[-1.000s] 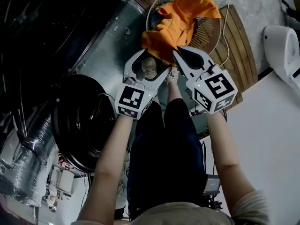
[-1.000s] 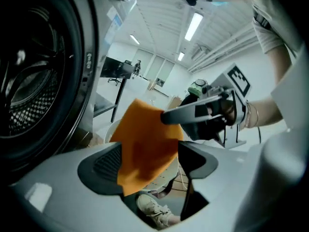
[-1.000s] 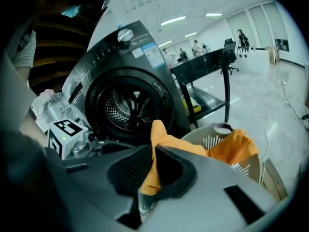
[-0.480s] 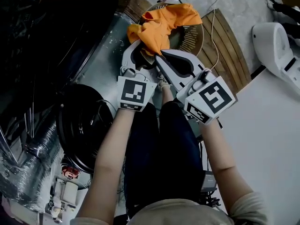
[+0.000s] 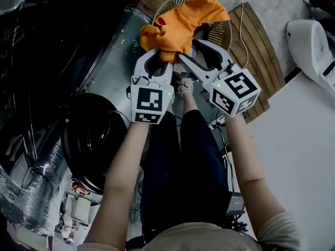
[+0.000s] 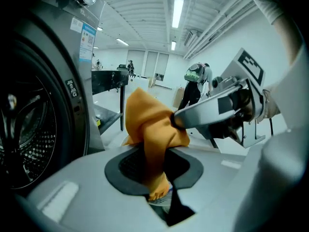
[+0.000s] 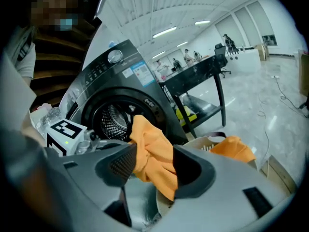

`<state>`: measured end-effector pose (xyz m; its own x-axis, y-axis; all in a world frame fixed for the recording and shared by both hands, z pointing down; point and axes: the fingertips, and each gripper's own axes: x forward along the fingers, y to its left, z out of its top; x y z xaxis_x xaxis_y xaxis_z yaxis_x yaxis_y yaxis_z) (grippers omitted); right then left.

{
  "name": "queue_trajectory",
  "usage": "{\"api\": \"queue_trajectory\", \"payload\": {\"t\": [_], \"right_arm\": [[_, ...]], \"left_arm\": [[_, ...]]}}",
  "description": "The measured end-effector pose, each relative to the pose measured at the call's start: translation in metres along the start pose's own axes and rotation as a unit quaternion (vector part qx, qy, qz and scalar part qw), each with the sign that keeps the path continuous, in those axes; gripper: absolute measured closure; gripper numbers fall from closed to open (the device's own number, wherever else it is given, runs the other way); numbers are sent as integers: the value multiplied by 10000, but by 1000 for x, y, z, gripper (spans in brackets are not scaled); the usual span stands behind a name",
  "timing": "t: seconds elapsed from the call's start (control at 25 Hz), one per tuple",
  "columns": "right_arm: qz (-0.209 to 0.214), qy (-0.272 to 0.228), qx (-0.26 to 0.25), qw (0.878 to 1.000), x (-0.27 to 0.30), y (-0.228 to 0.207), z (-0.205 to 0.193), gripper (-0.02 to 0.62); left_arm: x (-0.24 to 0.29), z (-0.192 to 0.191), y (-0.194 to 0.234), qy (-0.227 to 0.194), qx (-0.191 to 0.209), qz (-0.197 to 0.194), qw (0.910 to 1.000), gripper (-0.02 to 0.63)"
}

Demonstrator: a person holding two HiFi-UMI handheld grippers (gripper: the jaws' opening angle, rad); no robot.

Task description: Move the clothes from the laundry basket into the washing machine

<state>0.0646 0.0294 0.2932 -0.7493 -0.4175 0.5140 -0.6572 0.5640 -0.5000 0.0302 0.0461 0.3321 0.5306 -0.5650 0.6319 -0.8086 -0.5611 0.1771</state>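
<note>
Barely begun: the cloth (image 5: 180, 25), upper centre, hangs half out of the basket (image 5: 229, 33). The left gripper (image 5: 159, 57) has just closed on it. The right gripper (image 5: 188, 49) has just opened, with the cloth loose between its jaws. The washer (image 7: 120, 105) looks empty, though its drum is dim.

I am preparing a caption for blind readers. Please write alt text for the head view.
Seen from above, a person holds an orange cloth above a laundry basket: the left tongs, which have just been closing, grip it, and the right tongs, which have just been opening, stand open around it. A washing machine is at the left.
</note>
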Motion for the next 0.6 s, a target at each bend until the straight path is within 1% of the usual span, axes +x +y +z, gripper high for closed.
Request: {"api": "queue_trajectory", "payload": {"t": [0.04,0.16,0.2,0.24,0.28,0.32,0.4,0.48,0.6], "right_arm": [[60,42,61,10000,2,-6,-4,363],[417,213,116,9988,6,-16,-12,360],[498,315,95,9982,7,-21,-14,360],[488,429,62,9979,7,-30,-16,361],[361,532,2,9979,6,-43,-17,367],[131,616,-90,9980,5,-58,-19,380],[-508,739,-289,9956,2,-95,-24,380],[-1128,872,-443,9888,2,-131,-34,380],[-1708,1309,-627,9746,9,-179,-56,380]], "left_arm": [[2,-5,0,63,-34,-5,10000,522],[11,-14,2,179,-170,68,9997,522],[15,-16,3,214,-191,112,9995,522],[20,-17,3,241,-222,154,9993,521],[24,-18,4,251,-282,189,9991,522],[28,-20,5,254,-365,218,9988,521],[33,-25,10,268,-527,265,9979,521],[37,-29,15,267,-622,303,9972,520],[46,-30,18,261,-688,313,9968,520]]}}
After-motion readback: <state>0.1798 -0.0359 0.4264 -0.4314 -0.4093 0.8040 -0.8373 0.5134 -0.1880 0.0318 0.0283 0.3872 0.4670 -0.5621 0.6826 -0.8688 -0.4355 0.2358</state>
